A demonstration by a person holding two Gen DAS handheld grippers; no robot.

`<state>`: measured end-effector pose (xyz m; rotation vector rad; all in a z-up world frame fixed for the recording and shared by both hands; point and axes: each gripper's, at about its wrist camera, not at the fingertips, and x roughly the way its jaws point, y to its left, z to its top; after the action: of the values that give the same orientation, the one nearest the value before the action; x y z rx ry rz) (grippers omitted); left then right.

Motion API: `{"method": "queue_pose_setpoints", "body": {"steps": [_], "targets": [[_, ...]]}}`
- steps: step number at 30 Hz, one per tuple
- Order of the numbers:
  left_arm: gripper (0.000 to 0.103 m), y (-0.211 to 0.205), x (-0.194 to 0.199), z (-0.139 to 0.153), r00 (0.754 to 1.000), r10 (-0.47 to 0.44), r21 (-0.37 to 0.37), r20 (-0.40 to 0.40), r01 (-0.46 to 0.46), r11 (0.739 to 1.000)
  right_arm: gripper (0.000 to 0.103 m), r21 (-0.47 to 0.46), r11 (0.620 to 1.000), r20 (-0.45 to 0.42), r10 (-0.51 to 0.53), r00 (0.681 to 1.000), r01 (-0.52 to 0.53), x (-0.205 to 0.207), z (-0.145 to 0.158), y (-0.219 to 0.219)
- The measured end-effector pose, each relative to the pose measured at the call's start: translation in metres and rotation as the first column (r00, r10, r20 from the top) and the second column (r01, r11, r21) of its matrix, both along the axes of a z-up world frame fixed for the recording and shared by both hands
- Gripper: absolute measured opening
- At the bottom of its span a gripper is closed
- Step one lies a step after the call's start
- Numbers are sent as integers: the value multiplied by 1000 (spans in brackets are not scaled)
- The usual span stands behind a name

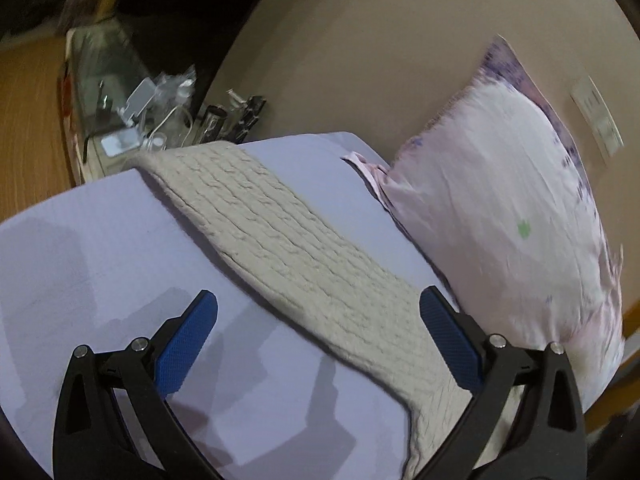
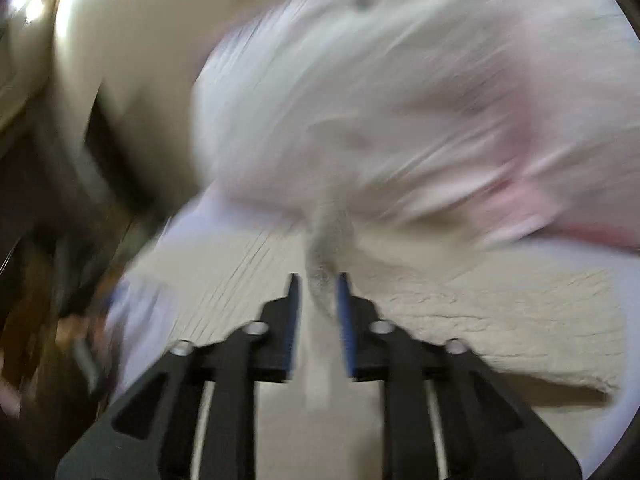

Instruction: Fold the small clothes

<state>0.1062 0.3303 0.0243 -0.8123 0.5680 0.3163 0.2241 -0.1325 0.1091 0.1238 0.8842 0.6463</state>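
A cream cable-knit garment (image 1: 288, 240) lies flat in a long strip across the lavender bed sheet (image 1: 100, 264). My left gripper (image 1: 318, 308) is open and empty, its blue pads spread above the near part of the knit. In the blurred right wrist view, my right gripper (image 2: 318, 284) has its jaws close together on a raised fold of the same cream knit (image 2: 326, 256); the rest of the knit (image 2: 500, 320) lies flat on the sheet (image 2: 616, 276).
A pale pink pillow (image 1: 500, 216) leans against the beige wall at the right of the bed and fills the top of the right wrist view (image 2: 400, 92). A cluttered bedside stand (image 1: 132, 128) sits beyond the bed's far left corner.
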Motion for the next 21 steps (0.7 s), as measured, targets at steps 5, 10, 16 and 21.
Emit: {"method": "queue_pose_setpoints", "body": {"steps": [5, 10, 16, 21], "targets": [[88, 28, 12, -14, 998, 57, -102, -23, -60, 993, 73, 31, 999, 12, -27, 1000, 27, -5, -9, -7], [77, 56, 19, -21, 993, 117, -174, 6, -114, 978, 80, 86, 979, 35, -187, 982, 183, -32, 5, -74], [14, 82, 29, -27, 978, 189, -183, -89, -202, 962, 81, 123, 957, 13, -265, 964, 262, -41, 0, -113], [7, 13, 57, 46, 998, 46, 175, -44, -38, 984, 84, 142, 946, 41, -299, 953, 291, -43, 10, -135]]}}
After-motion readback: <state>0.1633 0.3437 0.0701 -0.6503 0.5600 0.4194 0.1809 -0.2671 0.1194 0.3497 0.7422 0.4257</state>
